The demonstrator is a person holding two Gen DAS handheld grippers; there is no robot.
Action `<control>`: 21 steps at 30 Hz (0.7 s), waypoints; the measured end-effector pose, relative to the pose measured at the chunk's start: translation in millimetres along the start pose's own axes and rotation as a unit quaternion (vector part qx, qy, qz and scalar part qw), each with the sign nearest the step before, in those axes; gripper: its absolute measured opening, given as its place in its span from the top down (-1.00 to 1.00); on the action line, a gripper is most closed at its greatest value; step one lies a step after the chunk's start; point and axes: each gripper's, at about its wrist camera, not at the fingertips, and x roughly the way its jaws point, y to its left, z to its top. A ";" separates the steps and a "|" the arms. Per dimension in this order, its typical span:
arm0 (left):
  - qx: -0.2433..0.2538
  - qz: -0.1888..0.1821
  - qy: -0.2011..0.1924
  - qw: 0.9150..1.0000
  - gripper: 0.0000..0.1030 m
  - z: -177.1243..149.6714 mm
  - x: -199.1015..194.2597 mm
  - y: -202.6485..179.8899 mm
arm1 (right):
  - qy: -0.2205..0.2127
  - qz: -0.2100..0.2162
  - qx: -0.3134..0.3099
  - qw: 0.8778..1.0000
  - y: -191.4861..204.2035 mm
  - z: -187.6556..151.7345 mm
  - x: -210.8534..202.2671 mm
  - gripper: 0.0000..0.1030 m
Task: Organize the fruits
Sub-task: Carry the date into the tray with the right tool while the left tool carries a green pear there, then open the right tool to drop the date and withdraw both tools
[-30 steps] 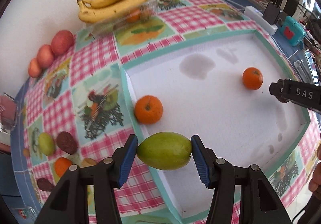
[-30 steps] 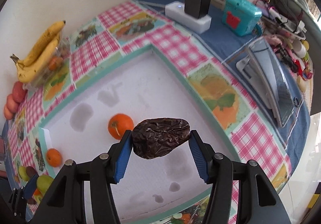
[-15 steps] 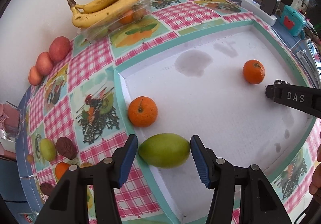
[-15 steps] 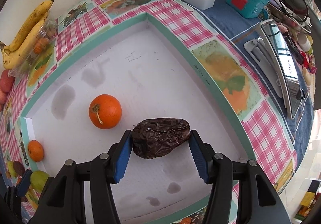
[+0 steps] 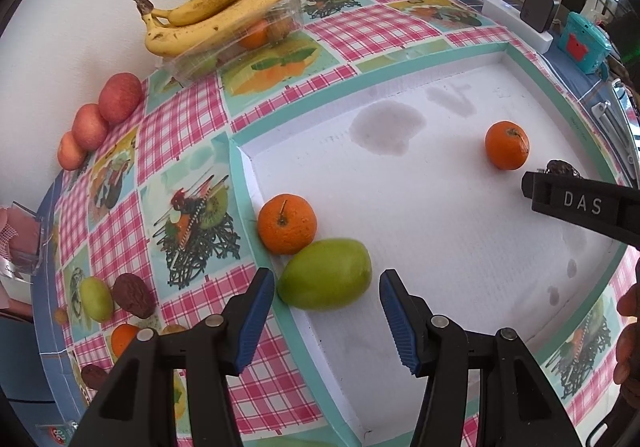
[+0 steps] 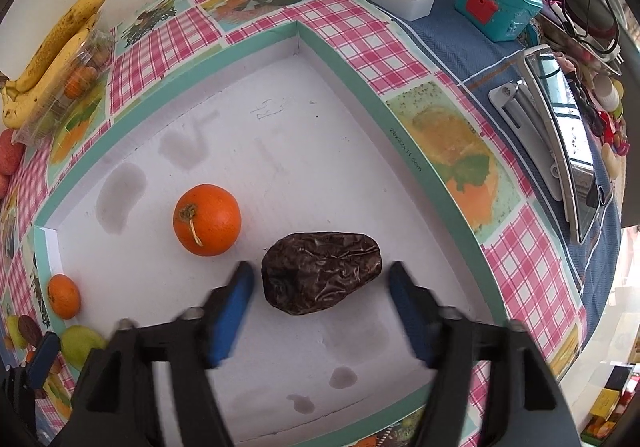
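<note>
- Left claw (image 5: pixel 327 307) released — the green fruit (image 5: pixel 324 273) lies free at the white tray's (image 5: pixel 460 231) left edge; smooth, firm, maybe slippery.
- Right claw (image 6: pixel 320 307) released too — the wrinkled dark fruit (image 6: pixel 321 271) looks soft; take it gently across its middle.

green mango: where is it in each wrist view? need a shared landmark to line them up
Left wrist: green mango low centre, between the open left gripper fingers, touching an orange.
Right wrist: green mango bottom-left edge, small, at the white tray corner.
Shared landmark: the same orange sits just beyond it in both.
</note>
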 end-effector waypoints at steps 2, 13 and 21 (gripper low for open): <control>-0.002 0.005 0.000 1.000 -0.30 1.2 -0.6 1.0 | -0.002 -0.001 -0.003 1.000 1.6 -0.1 0.3 -0.53; -0.048 0.033 -0.010 0.998 -0.86 2.3 -6.9 31.6 | -0.049 0.010 -0.025 0.998 11.6 3.2 -23.1 -0.81; -0.182 0.039 -0.007 0.983 -0.93 -7.7 -6.7 98.0 | -0.069 0.021 -0.032 0.997 18.7 -0.5 -36.7 -0.82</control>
